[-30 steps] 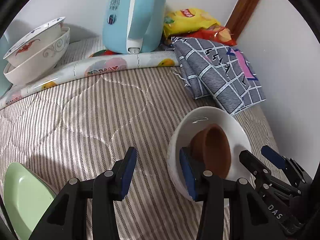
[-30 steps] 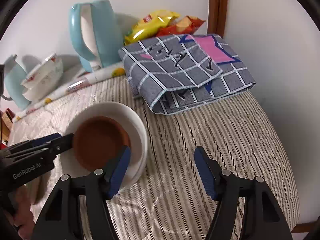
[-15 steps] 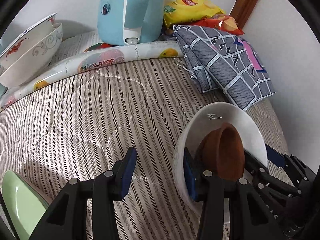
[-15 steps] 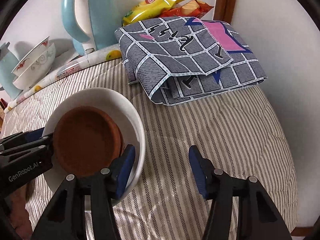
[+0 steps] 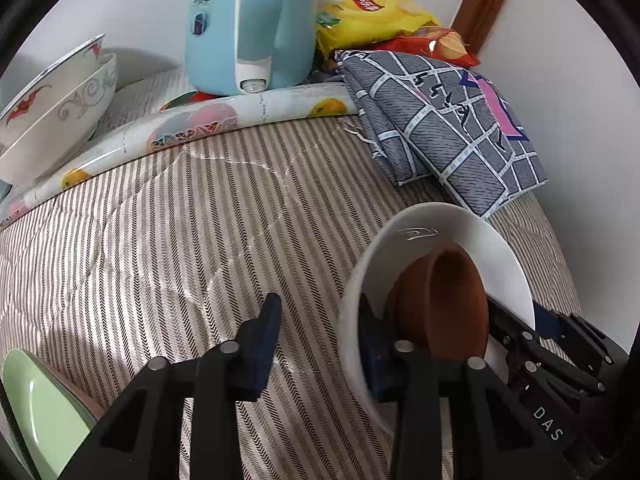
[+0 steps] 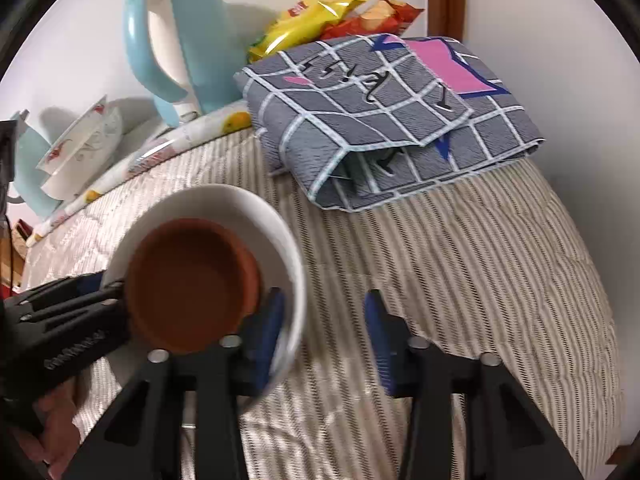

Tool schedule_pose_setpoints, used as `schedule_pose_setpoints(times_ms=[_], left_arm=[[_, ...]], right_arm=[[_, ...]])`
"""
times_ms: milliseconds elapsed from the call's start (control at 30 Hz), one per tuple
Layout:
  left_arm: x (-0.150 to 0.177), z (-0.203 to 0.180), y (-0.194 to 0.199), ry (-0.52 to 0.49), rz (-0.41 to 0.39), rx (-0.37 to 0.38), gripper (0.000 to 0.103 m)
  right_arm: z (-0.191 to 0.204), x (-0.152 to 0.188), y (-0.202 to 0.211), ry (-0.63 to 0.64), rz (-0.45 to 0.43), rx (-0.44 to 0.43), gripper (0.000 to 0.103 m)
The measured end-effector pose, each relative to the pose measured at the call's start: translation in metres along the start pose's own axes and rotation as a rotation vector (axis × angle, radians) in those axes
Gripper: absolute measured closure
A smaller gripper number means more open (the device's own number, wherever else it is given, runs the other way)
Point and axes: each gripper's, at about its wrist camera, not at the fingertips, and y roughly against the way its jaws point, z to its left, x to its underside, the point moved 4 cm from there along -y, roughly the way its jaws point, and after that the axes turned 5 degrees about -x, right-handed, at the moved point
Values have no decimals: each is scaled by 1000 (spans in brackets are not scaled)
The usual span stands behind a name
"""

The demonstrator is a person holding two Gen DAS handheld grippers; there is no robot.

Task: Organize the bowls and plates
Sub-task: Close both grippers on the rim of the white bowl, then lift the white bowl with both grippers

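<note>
A white bowl [image 5: 436, 240] with a brown bowl [image 5: 444, 300] nested inside it sits between the two tools over a striped quilt [image 5: 200, 220] on a bed, tipped so its mouth faces toward three o'clock in the left wrist view. The left tool [image 5: 316, 336] straddles the white bowl's near rim, one blue pad inside against the wall, the other pad [image 5: 266, 328] outside and clear of it with striped cloth showing in the gap; its jaws are closing, not yet clenched on the rim. From the other side, the right tool [image 6: 324, 328] does the same: its inner pad [image 6: 268, 328] lies inside the white bowl beside the brown one, the outer pad stands off over the quilt at three o'clock, and its jaws too are closing with the rim between them. In that view the left tool shows at nine o'clock, a hand [image 6: 52, 428] under it. Toward twelve o'clock stand a pale blue kettle [image 5: 248, 24] and, beside it at one o'clock, snack bags [image 5: 372, 16] and a folded grey checked cloth [image 5: 444, 128]. At ten o'clock two patterned bowls [image 5: 52, 112] are stacked near the wall, behind a fruit-printed roll [image 5: 192, 132]. A green plate [image 5: 36, 412] peeks in at seven o'clock.
</note>
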Motion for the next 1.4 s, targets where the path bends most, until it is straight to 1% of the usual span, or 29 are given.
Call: schedule_pose_setpoints(times_ms=[33,67,100,133,200,233,333,400,700,833,933,1000,1067,1167,1400], left_arm=[[0,-2,1,-4,-2,8,76],[1,-4,1,-6,-1,23,83],[1,-7,2,-12,0,41,89],[2,-10,3,-21,-2,40,92],[3,-14,4,-42,-15,9,92],[3,-14,4,-40,-19,9,92],[2,-12,4,-20,-15,30,92],[2,-13,5,-19,-14,30,92],[9,-15,7,-36,-7,29,93],[9,-18,6,-48,-4,11,92],[8,-17,3,-35,21,26,92],[8,-16,2,-21,29,41,92],[8,-17,2,-19,28,39,92],[11,-18,5,-23,11,37,92],[25,-18,14,-22,21,43,93]], right_arm=[[1,0,0,-13,-4,-20,79],[3,1,0,-20,-9,-31,83],[7,1,0,-16,-12,-36,90],[10,1,0,-9,-18,-26,91],[16,1,1,10,-25,15,91],[16,1,1,8,-27,17,91],[14,1,1,-19,-25,-6,91],[12,1,1,-30,-22,-13,91],[11,10,6,-30,-16,-4,91],[12,10,6,-34,1,-7,90],[8,8,4,-50,1,-22,90],[8,9,5,-42,-6,-27,91],[9,9,5,-35,-12,-20,92],[11,10,6,-24,-16,1,92],[11,22,15,-39,-1,-10,92]])
